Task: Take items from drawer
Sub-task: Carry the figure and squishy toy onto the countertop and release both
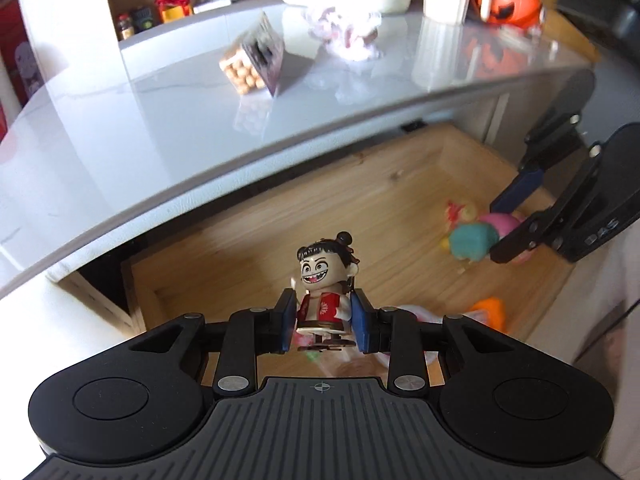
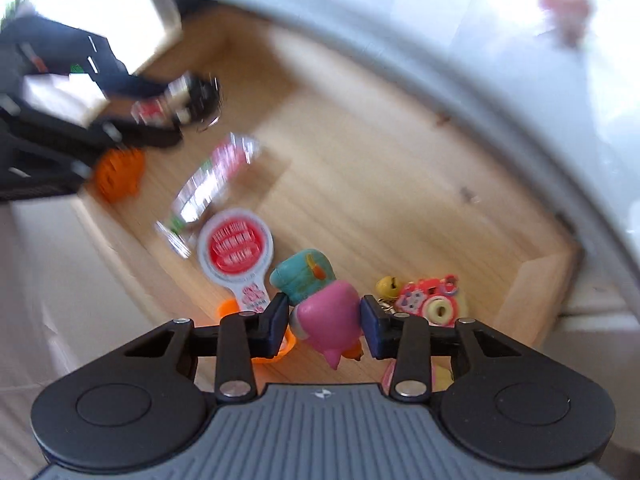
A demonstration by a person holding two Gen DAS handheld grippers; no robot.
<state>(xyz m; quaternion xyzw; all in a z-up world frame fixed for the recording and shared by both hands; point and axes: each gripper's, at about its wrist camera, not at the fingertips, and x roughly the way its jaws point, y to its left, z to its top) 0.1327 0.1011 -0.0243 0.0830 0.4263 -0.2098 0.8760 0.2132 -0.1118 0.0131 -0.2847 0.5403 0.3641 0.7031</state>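
Holding a small grinning figurine [image 1: 325,280] between its blue pads, the left gripper [image 1: 325,320] hangs above the open wooden drawer [image 1: 224,248], near the drawer's front left corner. The figurine stands upright in the grip, clamped at its red body, its feet clear of the drawer floor.

Toward the drawer's right side, the right gripper [image 2: 325,326] has its jaws narrowed around a pink and teal soft toy [image 2: 320,300]. Both pads look to be pressing its pink body, though motion blur leaves that a little uncertain.

Other things lie in the drawer: a round red and white tag [image 2: 236,248], an orange piece [image 2: 118,174], a pink camera-shaped charm [image 2: 430,300] with a small brass bell [image 2: 388,285], and a blurred clear wrapper [image 2: 216,176].

Above the drawer, the glossy grey bench [image 1: 120,120] carries a snack packet [image 1: 256,64].

To do this step well, each gripper should probably rise straight up, clear the bench's overhanging edge, and keep steady pressure before carrying its toy over the bench.
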